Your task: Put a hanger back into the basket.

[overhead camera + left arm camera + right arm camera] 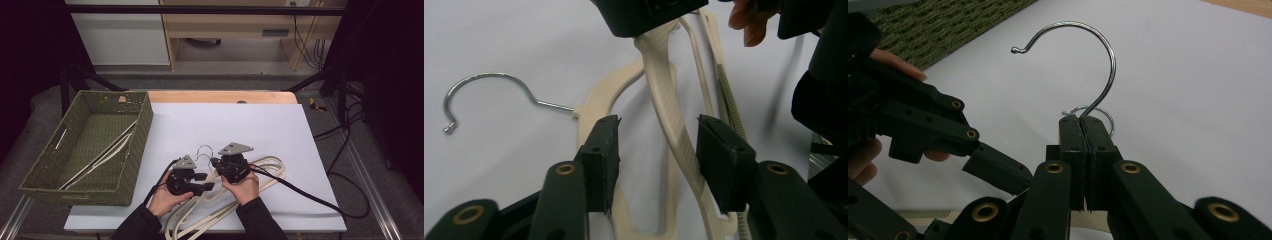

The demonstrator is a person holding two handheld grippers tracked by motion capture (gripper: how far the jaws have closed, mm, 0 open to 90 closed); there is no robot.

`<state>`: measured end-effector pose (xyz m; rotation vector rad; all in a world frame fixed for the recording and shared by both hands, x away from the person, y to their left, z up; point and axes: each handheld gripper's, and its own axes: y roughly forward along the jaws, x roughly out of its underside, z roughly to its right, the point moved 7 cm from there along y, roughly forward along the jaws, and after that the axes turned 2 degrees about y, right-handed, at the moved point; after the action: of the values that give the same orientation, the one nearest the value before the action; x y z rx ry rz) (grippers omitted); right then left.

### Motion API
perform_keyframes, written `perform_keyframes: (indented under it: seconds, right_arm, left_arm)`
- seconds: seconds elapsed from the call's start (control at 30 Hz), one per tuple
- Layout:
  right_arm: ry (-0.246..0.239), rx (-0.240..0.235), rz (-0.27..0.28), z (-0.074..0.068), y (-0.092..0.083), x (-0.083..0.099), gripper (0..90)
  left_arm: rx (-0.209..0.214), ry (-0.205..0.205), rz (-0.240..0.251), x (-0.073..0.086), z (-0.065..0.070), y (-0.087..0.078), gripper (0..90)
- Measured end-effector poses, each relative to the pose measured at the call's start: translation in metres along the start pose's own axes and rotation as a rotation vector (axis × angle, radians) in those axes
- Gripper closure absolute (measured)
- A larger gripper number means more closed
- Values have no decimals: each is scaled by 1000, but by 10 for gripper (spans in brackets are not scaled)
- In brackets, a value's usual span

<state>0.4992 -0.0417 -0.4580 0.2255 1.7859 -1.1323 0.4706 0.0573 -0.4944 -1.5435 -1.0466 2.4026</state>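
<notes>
Left fingers: left gripper [656, 155] half open, straddling an arm of the upper cream hanger [674, 125]; pads not pressing on it, gap visible both sides.
Right fingers: right gripper [1082, 125] clamped shut on the base of the chrome hook [1098, 60] of that hanger; hook rises from between the pads toward 12 o'clock.
Left gripper, high view: [210, 186] in the person's left hand [167, 197], at 6 o'clock of the white surface [280, 130], fingers pointing to 3 o'clock.
Right gripper, high view: [213, 162] in the right hand [245, 187], just beside the left one, at its 2 o'clock.
Hangers: two cream hangers stacked [260, 172], running from 7 o'clock to 2 o'clock under both grippers; lower hanger [594, 100] lies flat on the surface with its own hook [484, 90] pointing to 9 o'clock in the left gripper view.
Basket: green woven basket [135, 145] at 9 o'clock of the surface, well apart from the grippers; pale hanger [100, 157] lying diagonally inside.
Cable: black cable [300, 192] trails from the right gripper toward 4 o'clock.
</notes>
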Motion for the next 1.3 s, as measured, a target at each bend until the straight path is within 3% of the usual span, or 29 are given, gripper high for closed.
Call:
perform_keyframes:
  seconds: [0.17, 0.4, 0.6, 0.97, 1.3]
  right_arm:
    - [-3, -8, 10, -2, -4, -1, 892]
    - [-12, -1, 19, -3, -10, -2, 891]
    - [-25, -7, 29, -3, -19, -2, 871]
    - [-59, -62, 84, -8, -44, 3, 654]
    - [-68, -82, 152, -7, -74, 11, 405]
  left_arm:
    - [29, -9, -13, -1, 5, 4, 608]
    - [29, -24, -21, -3, 13, 5, 733]
    - [23, -60, -8, -5, 18, 3, 759]
    - [38, -112, 45, -11, 34, -3, 807]
    - [55, -90, 94, -17, 55, -11, 855]
